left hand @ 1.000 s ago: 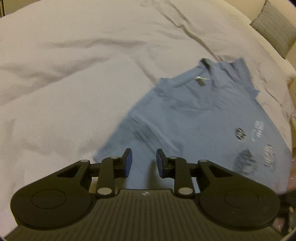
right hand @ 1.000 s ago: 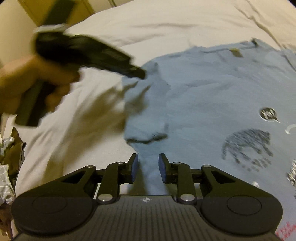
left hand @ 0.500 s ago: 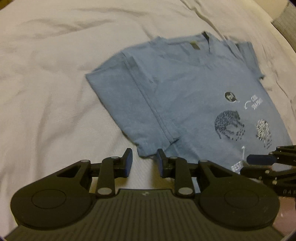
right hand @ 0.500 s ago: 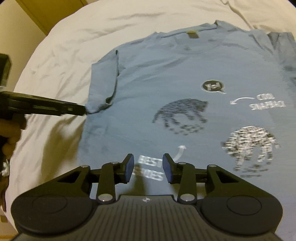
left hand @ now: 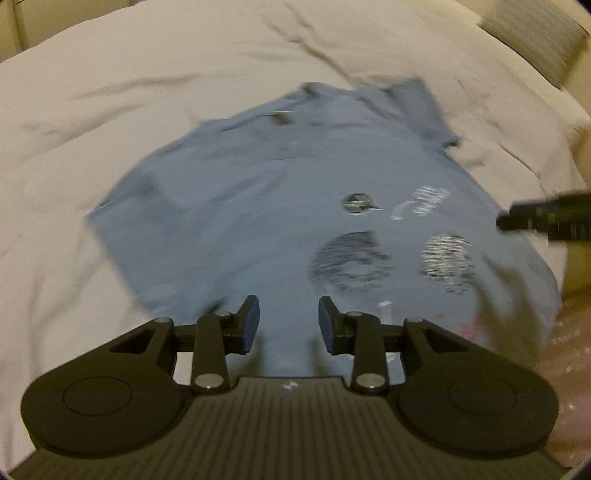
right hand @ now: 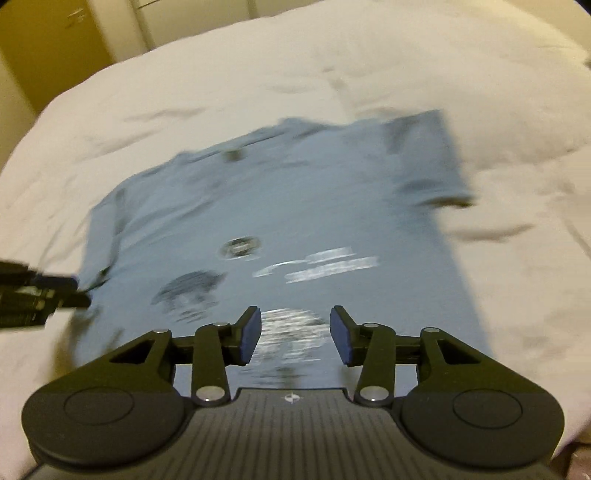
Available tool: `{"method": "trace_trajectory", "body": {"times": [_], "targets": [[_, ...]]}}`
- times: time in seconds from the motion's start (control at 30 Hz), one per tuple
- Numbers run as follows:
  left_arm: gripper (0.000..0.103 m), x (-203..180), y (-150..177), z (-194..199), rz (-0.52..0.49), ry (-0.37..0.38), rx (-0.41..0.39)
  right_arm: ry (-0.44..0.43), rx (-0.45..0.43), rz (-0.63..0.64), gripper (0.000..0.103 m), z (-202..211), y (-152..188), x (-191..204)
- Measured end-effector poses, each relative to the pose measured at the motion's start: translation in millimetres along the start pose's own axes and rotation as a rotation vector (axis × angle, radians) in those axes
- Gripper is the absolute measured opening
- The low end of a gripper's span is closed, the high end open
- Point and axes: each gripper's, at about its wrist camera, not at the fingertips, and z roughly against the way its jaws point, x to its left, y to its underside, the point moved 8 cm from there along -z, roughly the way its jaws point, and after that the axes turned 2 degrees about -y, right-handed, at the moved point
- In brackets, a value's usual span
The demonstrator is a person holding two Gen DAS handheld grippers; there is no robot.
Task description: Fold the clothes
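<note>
A blue T-shirt [left hand: 258, 206] with printed animal figures lies flat on the white bed, collar away from me. Its left sleeve [right hand: 105, 221] is folded inward over the body, while the right sleeve [right hand: 424, 158] lies spread out. My left gripper [left hand: 288, 319] hovers open over the shirt's lower left part, nothing between its blue pads. My right gripper [right hand: 295, 330] is open above the lower print, also empty. Each gripper shows at the edge of the other's view: the right gripper [left hand: 543, 218] by the shirt's right side, the left gripper [right hand: 44, 291] by its left edge. Both views are motion-blurred.
The white bedspread [left hand: 110, 92] is wrinkled around the shirt and has free room to the left and beyond the collar. A grey pillow [left hand: 535, 33] lies at the far right corner. A wooden door or cabinet [right hand: 55, 40] stands past the bed.
The left gripper laid the left sleeve over the shirt and let it go. Both grippers have since drawn back toward the hem, and the right one has shifted right. Their jaws stand slightly wider.
</note>
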Motion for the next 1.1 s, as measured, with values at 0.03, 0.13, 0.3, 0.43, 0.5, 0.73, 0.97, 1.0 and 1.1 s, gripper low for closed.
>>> {"method": "trace_trajectory", "body": {"times": [0.03, 0.13, 0.3, 0.43, 0.5, 0.73, 0.97, 1.0, 1.1], "targets": [[0.031, -11, -5, -3, -0.017, 0.017, -0.002, 0.018, -0.008, -0.015, 0.044, 5, -4, -15], [0.033, -50, -29, -10, -0.085, 0.047, -0.024, 0.059, -0.035, -0.065, 0.044, 18, -16, -61], [0.035, -126, -82, -31, -0.212, 0.038, -0.084, 0.08, -0.083, -0.071, 0.044, 28, -46, -135], [0.035, -198, -124, -66, -0.317, -0.021, -0.13, 0.034, -0.1, -0.009, 0.044, 12, -78, -197], [0.035, -233, -141, -94, -0.357, -0.071, -0.138, -0.012, -0.089, 0.012, 0.045, -8, -95, -228], [0.035, -290, -164, -176, -0.562, -0.213, -0.094, -0.162, -0.055, 0.09, 0.045, -62, -157, -290], [0.035, -342, -186, -253, -0.775, -0.351, -0.043, -0.252, -0.034, 0.165, 0.045, -96, -195, -299], [0.032, -349, -189, -264, -0.805, -0.37, -0.035, -0.259, -0.031, 0.173, 0.045, -99, -199, -298], [0.028, -353, -193, -269, -0.785, -0.381, -0.056, -0.276, -0.025, 0.206, 0.045, -110, -210, -295]]}}
